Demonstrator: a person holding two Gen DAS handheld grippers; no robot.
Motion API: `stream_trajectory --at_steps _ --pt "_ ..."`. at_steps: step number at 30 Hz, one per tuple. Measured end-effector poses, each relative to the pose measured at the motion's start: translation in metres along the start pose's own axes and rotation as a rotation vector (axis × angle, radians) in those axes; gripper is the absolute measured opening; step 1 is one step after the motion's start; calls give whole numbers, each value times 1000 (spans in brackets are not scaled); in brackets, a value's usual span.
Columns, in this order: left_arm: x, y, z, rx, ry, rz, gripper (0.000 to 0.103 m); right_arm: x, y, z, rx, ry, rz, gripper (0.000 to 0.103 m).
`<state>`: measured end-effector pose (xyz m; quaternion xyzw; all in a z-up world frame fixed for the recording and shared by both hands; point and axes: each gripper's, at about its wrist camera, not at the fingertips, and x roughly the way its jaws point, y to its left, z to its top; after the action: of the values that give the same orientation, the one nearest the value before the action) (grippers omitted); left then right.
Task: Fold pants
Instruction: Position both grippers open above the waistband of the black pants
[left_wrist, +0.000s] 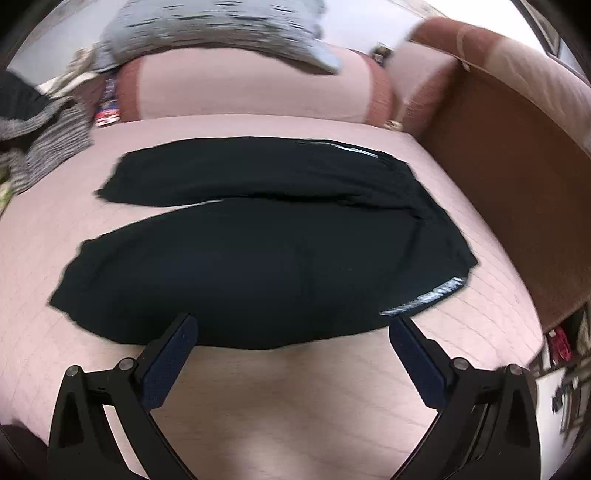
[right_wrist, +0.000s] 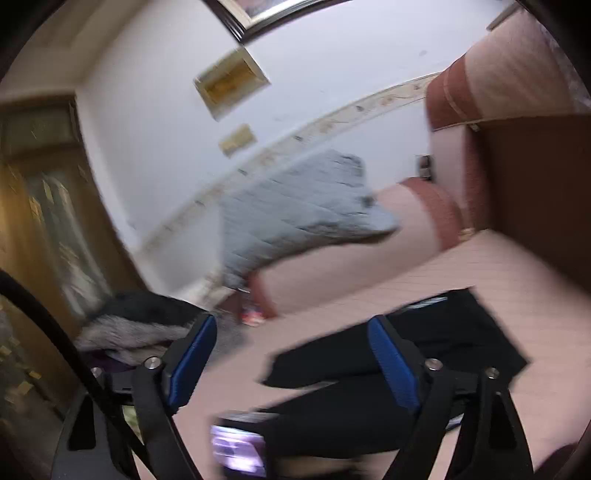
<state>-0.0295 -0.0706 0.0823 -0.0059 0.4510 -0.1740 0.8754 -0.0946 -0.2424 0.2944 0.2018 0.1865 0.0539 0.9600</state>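
Black pants (left_wrist: 258, 251) lie spread flat on a pink sofa seat (left_wrist: 295, 398), legs pointing left, waist to the right with a white print near the near hem. My left gripper (left_wrist: 293, 325) is open and empty, its fingertips just above the pants' near edge. In the right wrist view the pants (right_wrist: 424, 339) lie low on the seat. My right gripper (right_wrist: 291, 325) is open and empty, raised and tilted above the pants' left end. The view is blurred.
A grey cloth (left_wrist: 221, 29) drapes the pink backrest (left_wrist: 251, 92). The brown armrest (left_wrist: 498, 166) is at the right. A striped grey garment pile (left_wrist: 40, 133) lies at the left. A small device with a lit screen (right_wrist: 240, 450) shows below the right gripper.
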Motion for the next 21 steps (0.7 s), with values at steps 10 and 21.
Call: stream_trajectory --at_steps 10,21 --pt "-7 45 5 -46 -61 65 103 55 -63 -47 -119 248 -275 90" --pt "5 54 10 -32 -19 120 103 82 -89 -64 -131 307 -333 90"
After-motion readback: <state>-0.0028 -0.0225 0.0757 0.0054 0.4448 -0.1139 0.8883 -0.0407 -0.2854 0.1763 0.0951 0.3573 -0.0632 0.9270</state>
